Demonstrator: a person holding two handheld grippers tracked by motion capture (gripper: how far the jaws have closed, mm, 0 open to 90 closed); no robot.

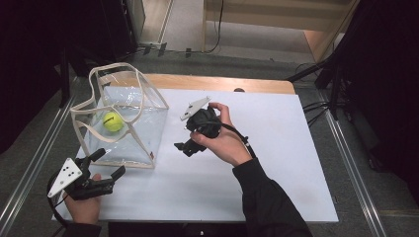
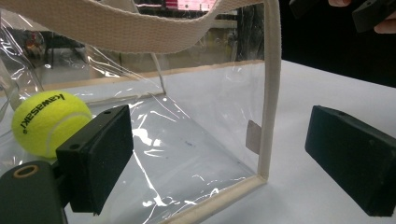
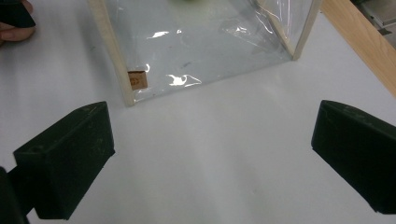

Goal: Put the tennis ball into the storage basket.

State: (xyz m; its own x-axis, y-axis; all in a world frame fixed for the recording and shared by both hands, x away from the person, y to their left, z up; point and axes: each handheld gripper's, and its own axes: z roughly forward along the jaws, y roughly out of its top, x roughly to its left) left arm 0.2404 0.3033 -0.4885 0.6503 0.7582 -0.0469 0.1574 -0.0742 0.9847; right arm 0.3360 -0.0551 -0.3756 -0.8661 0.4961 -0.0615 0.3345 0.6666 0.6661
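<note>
White table (image 1: 276,163) bears your bag (image 1: 148,128), mouth up, ball (image 1: 112,121) inside. Both grippers, left (image 1: 109,162) and right (image 1: 182,146), gape empty beside it; left view reads the ball's lettering.

A tennis ball (image 1: 112,121) lies inside a clear tote bag (image 1: 143,143) standing on the left part of the table (image 1: 276,163). The left gripper (image 1: 106,170) sits just in front of the bag's near corner; the right gripper (image 1: 184,146) is right of the bag, mid-table.
</note>
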